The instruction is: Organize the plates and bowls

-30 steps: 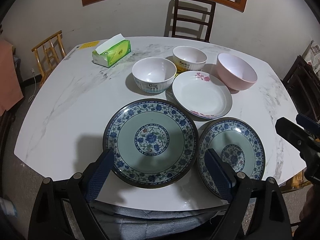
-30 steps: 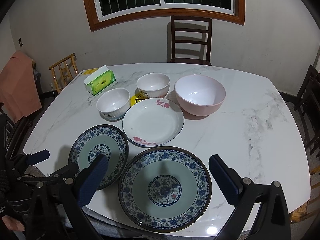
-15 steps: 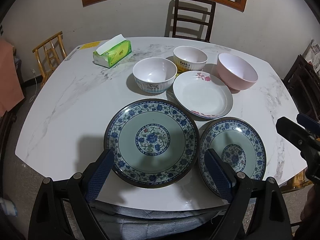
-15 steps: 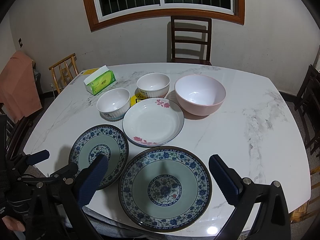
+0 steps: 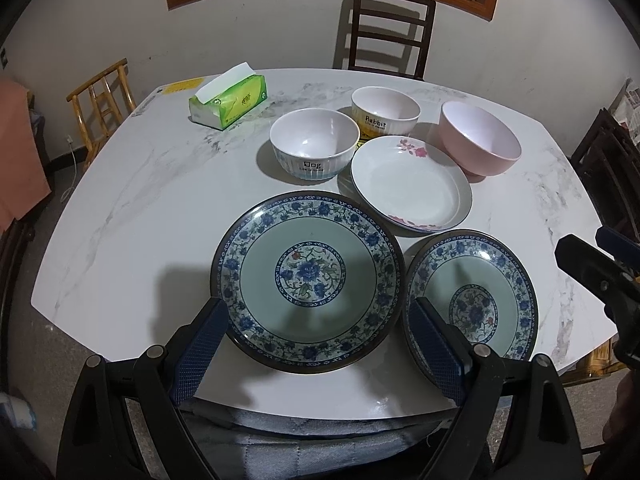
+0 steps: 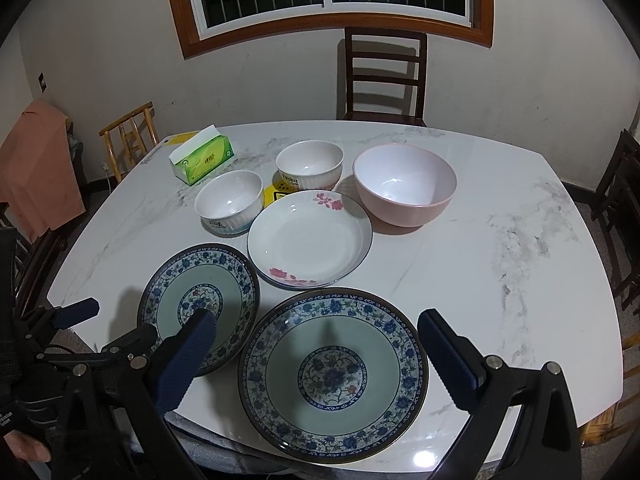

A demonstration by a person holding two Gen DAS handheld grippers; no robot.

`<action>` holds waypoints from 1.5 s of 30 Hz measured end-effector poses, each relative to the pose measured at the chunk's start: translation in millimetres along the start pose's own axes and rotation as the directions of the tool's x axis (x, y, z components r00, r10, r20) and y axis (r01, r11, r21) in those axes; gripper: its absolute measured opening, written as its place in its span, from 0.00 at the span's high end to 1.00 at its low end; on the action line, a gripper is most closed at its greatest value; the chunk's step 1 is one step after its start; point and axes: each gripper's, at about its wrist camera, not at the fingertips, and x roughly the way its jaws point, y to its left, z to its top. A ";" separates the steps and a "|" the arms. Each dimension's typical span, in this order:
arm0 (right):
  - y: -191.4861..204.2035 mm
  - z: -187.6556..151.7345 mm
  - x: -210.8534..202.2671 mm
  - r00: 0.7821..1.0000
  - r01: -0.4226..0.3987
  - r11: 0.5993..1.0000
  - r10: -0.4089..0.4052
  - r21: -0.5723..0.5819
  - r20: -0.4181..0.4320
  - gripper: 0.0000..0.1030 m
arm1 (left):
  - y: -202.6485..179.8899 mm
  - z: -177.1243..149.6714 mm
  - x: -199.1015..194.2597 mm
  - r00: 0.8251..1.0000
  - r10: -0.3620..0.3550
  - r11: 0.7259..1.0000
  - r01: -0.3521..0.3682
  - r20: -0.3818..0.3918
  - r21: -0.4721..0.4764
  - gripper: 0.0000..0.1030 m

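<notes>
A white marble table (image 5: 132, 200) is filling most of both views, and everything is sitting on it. Going by size, the pink bowl (image 6: 405, 185) is standing right of centre in the upper half of the right wrist frame, upright and empty, just beside the white plate with pink flowers (image 6: 310, 238), which is lying at the middle of that frame. Two blue-and-green patterned plates are lying nearest the front edge: in the left wrist view the left plate (image 5: 307, 280) is sitting at lower centre and the right plate (image 5: 472, 300) at lower right, their rims close together and possibly touching, though the fisheye is making that hard to judge. Behind them two white ribbed bowls are standing upright, the one marked "Dog" (image 5: 314, 143) left of the one marked "Rabbit" (image 5: 385, 110), which is resting partly over a yellow sticker (image 6: 278, 192). A green tissue box (image 5: 228, 102) is lying in the upper left of the table. The left gripper (image 5: 318, 344) is hovering low over the front edge with its blue-padded fingers (image 5: 198, 350) spread wide to either side of the left plate, gripping nothing. The right gripper (image 6: 316, 356) is hovering likewise, its fingers (image 6: 448, 358) spread wide about the right plate and holding nothing.
</notes>
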 end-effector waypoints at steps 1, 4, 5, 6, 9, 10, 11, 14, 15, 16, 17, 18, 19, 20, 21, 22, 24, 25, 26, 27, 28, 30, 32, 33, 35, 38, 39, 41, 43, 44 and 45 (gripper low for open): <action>0.6 -0.1 0.5 1.000 -0.002 1.000 0.002 -0.002 -0.001 0.00 | 0.4 0.2 -0.1 1.000 0.000 1.000 0.000 -0.001 0.000 0.13; 1.2 0.1 1.3 1.000 -0.005 1.000 0.005 -0.006 -0.003 0.00 | 0.6 0.6 0.7 1.000 0.000 1.000 0.000 -0.003 -0.002 0.13; 1.3 0.0 1.8 1.000 -0.009 1.000 0.009 -0.007 -0.004 0.00 | 0.8 0.9 1.2 1.000 0.000 1.000 0.000 -0.005 -0.003 0.13; 1.2 0.4 2.4 1.000 -0.012 1.000 0.012 -0.007 -0.006 0.00 | 0.9 1.0 2.0 1.000 -0.001 1.000 0.001 -0.008 -0.005 0.13; 2.1 0.8 4.5 1.000 -0.018 1.000 0.018 -0.008 -0.010 0.00 | 2.0 1.7 4.2 1.000 -0.004 1.000 0.004 -0.013 -0.009 0.13; 2.3 0.9 5.1 1.000 -0.022 1.000 0.022 -0.010 -0.012 0.00 | 2.5 2.1 5.5 1.000 -0.005 1.000 0.005 -0.015 -0.012 0.13; 2.5 1.1 6.1 1.000 -0.024 1.000 0.024 -0.012 -0.014 0.00 | 3.4 2.5 6.5 1.000 -0.009 1.000 0.009 -0.019 -0.014 0.13; 4.2 2.1 8.3 0.999 -0.040 0.999 0.040 -0.019 -0.020 0.00 | 5.9 3.1 9.9 1.000 -0.014 1.000 0.013 -0.028 -0.019 0.13; 4.4 2.5 9.4 0.999 -0.046 0.999 0.045 -0.020 -0.024 0.00 | 6.8 3.0 10.7 0.999 -0.014 1.000 0.013 -0.029 -0.021 0.13; 4.5 2.9 10.8 0.998 -0.054 0.998 0.053 -0.020 -0.027 0.00 | 7.6 3.3 12.0 0.999 -0.021 1.000 0.020 -0.032 -0.023 0.14; 4.5 3.4 12.1 0.998 -0.064 0.998 0.063 -0.021 -0.030 0.00 | 8.8 3.4 12.9 0.999 -0.030 0.999 0.029 -0.035 -0.027 0.14; 4.9 3.6 14.2 0.996 -0.077 0.997 0.076 -0.025 -0.036 0.00 | 11.1 3.6 14.6 0.998 -0.048 0.998 0.047 -0.041 -0.036 0.15; 5.0 3.6 16.6 0.995 -0.085 0.996 0.084 -0.024 -0.045 0.00 | 12.6 4.2 15.7 0.997 -0.060 0.997 0.058 -0.046 -0.042 0.16; 5.1 4.5 18.7 0.994 -0.094 0.995 0.092 -0.021 -0.052 0.00 | 15.0 4.5 17.5 0.996 -0.071 0.996 0.068 -0.053 -0.051 0.17; 5.3 4.9 21.0 0.993 -0.107 0.994 0.105 -0.023 -0.057 0.00 | 18.5 4.6 19.8 0.995 -0.080 0.995 0.076 -0.061 -0.068 0.17; 5.8 4.9 24.0 0.991 -0.116 0.993 0.114 -0.026 -0.066 0.00 | 21.5 4.9 22.0 0.994 -0.087 0.993 0.081 -0.069 -0.081 0.17; 7.3 5.0 30.9 0.988 -0.128 0.991 0.126 -0.027 -0.086 0.00 | 27.8 4.8 25.3 0.991 -0.108 0.990 0.099 -0.077 -0.103 0.18; 8.0 5.3 35.4 0.986 -0.142 0.989 0.139 -0.028 -0.095 0.00 | 31.7 4.8 27.0 0.989 -0.120 0.987 0.111 -0.081 -0.116 0.18; 8.3 5.6 38.1 0.984 -0.148 0.989 0.144 -0.027 -0.102 0.00 | 34.8 5.0 28.2 0.988 -0.128 0.985 0.117 -0.083 -0.123 0.18; 8.5 5.8 41.4 0.983 -0.153 0.988 0.149 -0.025 -0.111 0.00 | 37.4 5.2 29.3 0.987 -0.133 0.984 0.122 -0.086 -0.129 0.18; 9.0 6.1 45.0 0.980 -0.165 0.986 0.161 -0.022 -0.119 0.00 | 40.1 5.6 30.5 0.987 -0.133 0.984 0.121 -0.088 -0.130 0.18; 10.0 5.9 50.4 0.977 -0.174 0.984 0.170 -0.022 -0.131 0.00 | 45.3 6.4 31.8 0.988 -0.129 0.984 0.118 -0.083 -0.133 0.18; 11.7 6.1 54.3 0.975 -0.181 0.983 0.176 -0.026 -0.136 0.00 | 51.0 7.4 34.4 0.987 -0.134 0.983 0.121 -0.083 -0.141 0.18; 12.5 6.3 56.3 0.973 -0.186 0.982 0.181 -0.028 -0.140 0.00 | 53.6 7.7 36.1 0.986 -0.140 0.981 0.127 -0.087 -0.146 0.18; 14.3 6.5 59.9 0.971 -0.196 0.980 0.190 -0.029 -0.148 0.00 | 60.8 7.2 39.5 0.985 -0.144 0.976 0.125 -0.098 -0.176 0.18; 18.0 8.2 64.8 0.966 -0.212 0.977 0.203 -0.040 -0.161 0.00 | 70.6 6.9 46.0 0.983 -0.143 0.971 0.117 -0.115 -0.207 0.18; 18.8 9.2 66.1 0.964 -0.216 0.975 0.207 -0.041 -0.166 0.00 | 73.3 6.7 47.3 0.983 -0.141 0.970 0.113 -0.119 -0.215 0.18; 20.3 11.2 69.3 0.958 -0.239 0.970 0.228 -0.043 -0.174 0.00 | 81.1 6.8 49.7 0.982 -0.141 0.965 0.109 -0.123 -0.238 0.20; 21.1 13.5 74.8 0.952 -0.255 0.966 0.245 -0.034 -0.184 0.00 | 86.9 7.2 51.6 0.980 -0.151 0.960 0.114 -0.129 -0.254 0.23; 21.4 14.6 77.2 0.948 -0.267 0.963 0.257 -0.028 -0.188 0.00 | 90.7 7.5 52.7 0.979 -0.158 0.957 0.120 -0.129 -0.263 0.24; 21.2 15.4 80.2 0.944 -0.274 0.961 0.266 -0.015 -0.195 0.00 | 93.2 7.7 53.2 0.978 -0.163 0.955 0.124 -0.128 -0.269 0.26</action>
